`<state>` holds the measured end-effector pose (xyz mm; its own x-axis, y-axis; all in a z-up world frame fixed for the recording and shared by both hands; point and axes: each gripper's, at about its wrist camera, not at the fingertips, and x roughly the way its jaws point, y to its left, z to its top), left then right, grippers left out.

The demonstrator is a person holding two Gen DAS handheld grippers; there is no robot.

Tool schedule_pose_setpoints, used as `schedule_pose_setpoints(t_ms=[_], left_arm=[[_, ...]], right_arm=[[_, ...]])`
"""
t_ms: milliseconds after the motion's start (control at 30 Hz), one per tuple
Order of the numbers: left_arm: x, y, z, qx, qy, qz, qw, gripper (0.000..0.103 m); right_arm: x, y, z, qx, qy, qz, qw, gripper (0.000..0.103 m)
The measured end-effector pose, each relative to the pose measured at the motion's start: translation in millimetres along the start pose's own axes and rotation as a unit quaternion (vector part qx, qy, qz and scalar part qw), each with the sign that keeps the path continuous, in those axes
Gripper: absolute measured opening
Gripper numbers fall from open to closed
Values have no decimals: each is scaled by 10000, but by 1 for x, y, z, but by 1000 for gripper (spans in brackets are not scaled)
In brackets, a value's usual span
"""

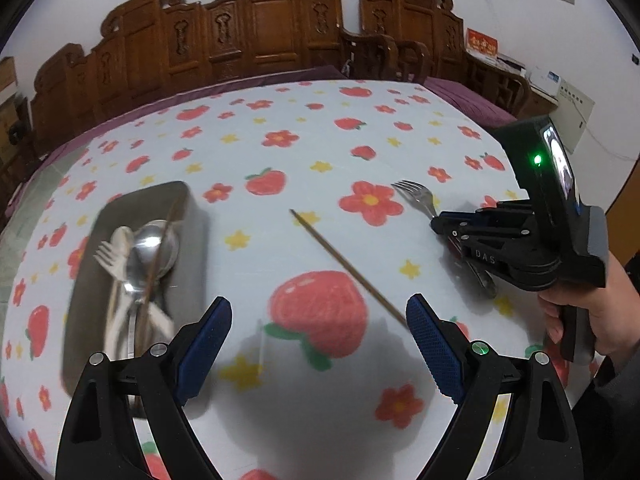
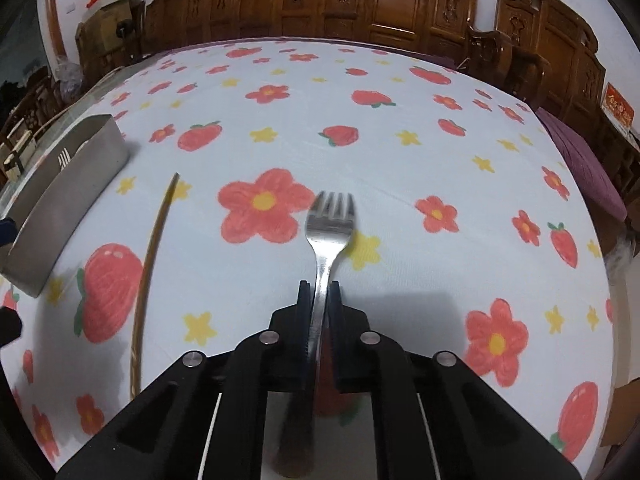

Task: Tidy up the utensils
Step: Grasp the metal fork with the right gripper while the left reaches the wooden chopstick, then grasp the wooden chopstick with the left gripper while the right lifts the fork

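My right gripper (image 2: 319,286) is shut on the handle of a metal fork (image 2: 330,220), tines pointing away, just above the flowered cloth. It also shows in the left wrist view (image 1: 442,226) with the fork (image 1: 416,194) at the right. My left gripper (image 1: 318,320) is open and empty above the cloth. A grey metal tray (image 1: 192,264) at the left holds spoons (image 1: 150,248), a fork and one chopstick. The tray's side wall (image 2: 68,196) shows in the right wrist view. A single brown chopstick (image 1: 344,266) lies on the cloth between the grippers, and shows in the right wrist view (image 2: 150,256).
The table has a white cloth (image 1: 320,140) with red flowers and strawberries. Carved wooden chairs (image 1: 264,20) stand along the far edge. A purple cushion (image 2: 584,164) lies at the right edge.
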<state>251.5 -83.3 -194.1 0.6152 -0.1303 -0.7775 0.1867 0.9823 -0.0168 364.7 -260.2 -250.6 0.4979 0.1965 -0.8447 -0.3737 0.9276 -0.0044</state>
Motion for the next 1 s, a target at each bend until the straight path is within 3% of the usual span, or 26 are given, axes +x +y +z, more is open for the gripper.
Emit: schedule_pose_setpoints(t_ms=[200,367,633,700,800,1000], left_arm=[[22,-23,5,83,171,-125,9997,85],[42,-40,7,215,346,-132,9991,74],[73,-47,3,296,709,-3,9970,37],[73,-44,2,241,676,-32,9974,32],[72,-39,1,191,667,-57,9976,14],[67,-28,-5,77,696,-92,9975,7]], right_arm=[[-5,-14,-7,189,30,21,9998,8],[-12,-25,-12,286,-74,-33,9996,8],[-12,-29,-13,312,-87,-38,9995,8],[-11,-27,-13,269,-74,-49,9996,8],[-11,-24,-13,226,-71,-50,9997,8],[-11,-15,-13,175,-73,-12,9998,8]])
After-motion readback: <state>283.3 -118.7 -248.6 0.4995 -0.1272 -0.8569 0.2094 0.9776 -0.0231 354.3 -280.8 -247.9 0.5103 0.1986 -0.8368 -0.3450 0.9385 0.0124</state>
